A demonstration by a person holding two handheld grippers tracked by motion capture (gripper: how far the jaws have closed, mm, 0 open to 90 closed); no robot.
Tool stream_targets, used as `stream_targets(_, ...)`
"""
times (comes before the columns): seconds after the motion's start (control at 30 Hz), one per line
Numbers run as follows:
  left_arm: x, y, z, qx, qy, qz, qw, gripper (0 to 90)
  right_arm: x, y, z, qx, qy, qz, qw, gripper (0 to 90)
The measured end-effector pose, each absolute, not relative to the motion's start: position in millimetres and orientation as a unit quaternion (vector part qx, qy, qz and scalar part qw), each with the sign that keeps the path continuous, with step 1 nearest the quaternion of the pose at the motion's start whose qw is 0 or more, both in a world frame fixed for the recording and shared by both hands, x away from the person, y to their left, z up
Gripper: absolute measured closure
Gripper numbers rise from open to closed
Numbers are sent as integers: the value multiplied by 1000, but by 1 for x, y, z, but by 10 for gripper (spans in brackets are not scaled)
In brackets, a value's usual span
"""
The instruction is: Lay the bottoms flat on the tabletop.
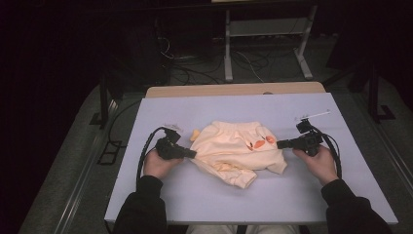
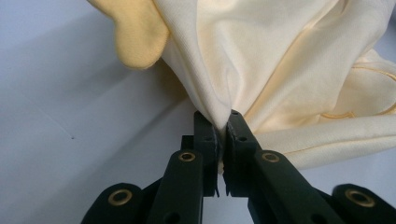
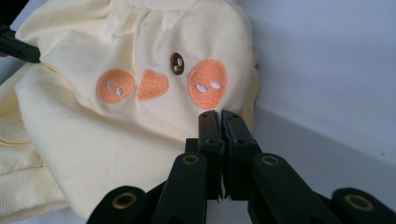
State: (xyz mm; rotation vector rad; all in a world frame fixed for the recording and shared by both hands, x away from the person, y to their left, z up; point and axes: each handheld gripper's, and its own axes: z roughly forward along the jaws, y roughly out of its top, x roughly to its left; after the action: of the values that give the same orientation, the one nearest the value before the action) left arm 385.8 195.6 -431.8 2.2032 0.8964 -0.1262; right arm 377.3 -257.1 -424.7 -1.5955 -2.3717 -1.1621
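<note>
Garment [image 1: 238, 148] lies bunched mid-counter [image 1: 160, 200]. Left tool [image 2: 222, 125] pinches its edge; right tool [image 3: 220, 116] pinches the fabric below the orange patches. Judgement: pull apart evenly, low, to flatten without slipping.

A pale lavender-grey table [image 1: 272, 192] spans the middle of the frame; a crumpled cream-yellow garment [image 1: 234, 148] with orange patches lies at its centre.

Pale yellow garment [image 1: 238, 148] with orange patches on a lavender-grey table [image 1: 292, 195].
</note>
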Motion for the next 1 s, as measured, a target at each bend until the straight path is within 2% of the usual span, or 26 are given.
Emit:
stream_targets(0.07,386,196,-431,857,355,-45,370,814,377,-258,-425,-516,-768,-377,31,856)
stream_targets(0.13,386,198,-430,856,358,-35,371,722,378,-259,-425,-516,-767,-380,35,844)
stream_targets(0.33,388,205,-415,832,381,8,403,502,381,-263,-419,-511,-759,-401,39,630)
stream_targets(0.5,410,200,-408,804,400,7,441,487,388,-257,-409,-495,-763,-416,6,505)
stream_targets(0.67,434,184,-412,799,415,-9,435,484,403,-243,-415,-493,-770,-406,14,400)
stream_targets(0.77,445,178,-418,795,422,-31,434,516,414,-238,-422,-495,-766,-409,26,376)
stream_targets(0.87,454,173,-425,792,430,-57,429,575,427,-232,-431,-506,-768,-391,42,395)
stream_targets(0.9,456,172,-427,789,433,-71,430,629,430,-231,-434,-506,-766,-393,52,463)
stream_targets(0.93,457,172,-428,787,433,-81,432,672,432,-230,-437,-506,-761,-401,59,571)
stream_targets(1.0,462,170,-433,781,439,-114,428,702,434,-230,-440,-511,-751,-412,74,726)
